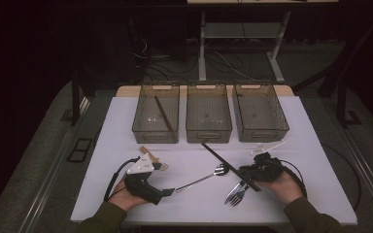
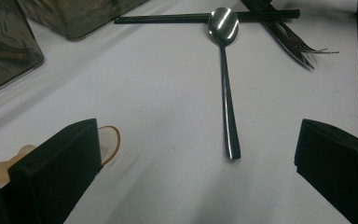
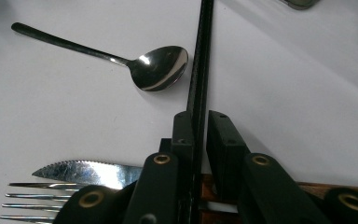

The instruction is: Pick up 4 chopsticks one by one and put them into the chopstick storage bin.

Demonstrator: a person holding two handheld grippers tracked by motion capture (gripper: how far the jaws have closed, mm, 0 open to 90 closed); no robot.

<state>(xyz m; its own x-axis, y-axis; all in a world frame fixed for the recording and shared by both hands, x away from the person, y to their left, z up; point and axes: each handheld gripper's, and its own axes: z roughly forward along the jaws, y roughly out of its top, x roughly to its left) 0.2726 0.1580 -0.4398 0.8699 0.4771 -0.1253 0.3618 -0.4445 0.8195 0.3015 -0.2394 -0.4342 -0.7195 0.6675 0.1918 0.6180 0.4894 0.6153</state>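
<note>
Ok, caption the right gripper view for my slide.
Right gripper shut on a black chopstick, beside a spoon, serrated knife and fork on the white table.

Three clear bins (image 1: 209, 119) stand side by side at twelve o'clock on the table. Two dark chopsticks: one (image 1: 163, 112) in the bin at eleven o'clock, one (image 1: 228, 165) near the centre. One spoon (image 1: 205, 177), one fork (image 1: 238, 195) and one knife (image 1: 233, 192) lie at six o'clock. Two grippers, at seven (image 1: 167, 191) and five o'clock (image 1: 250, 171).
</note>
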